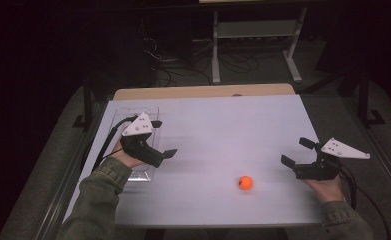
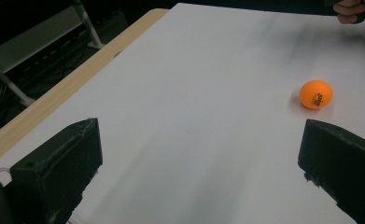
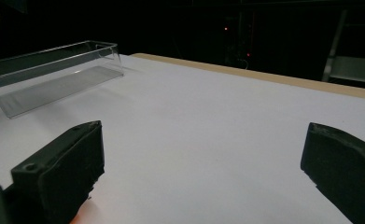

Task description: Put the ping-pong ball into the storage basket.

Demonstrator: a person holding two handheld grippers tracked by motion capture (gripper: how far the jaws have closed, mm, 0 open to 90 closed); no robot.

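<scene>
An orange ball (image 1: 245, 182) lay near the front of the white bench (image 1: 218, 125), between both hands. The left tool (image 1: 164, 138), jaws spread, hung over a clear tray (image 1: 148, 111); the right tool (image 1: 298, 151), also spread, faced inward, seemingly ready to reach.

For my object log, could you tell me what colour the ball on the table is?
The ball is orange with a small dark printed mark, clearest in the left gripper view.

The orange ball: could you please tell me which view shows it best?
The left gripper view: the ball is large there, its printed mark visible. The high view shows it small, nearer the right gripper.
</scene>
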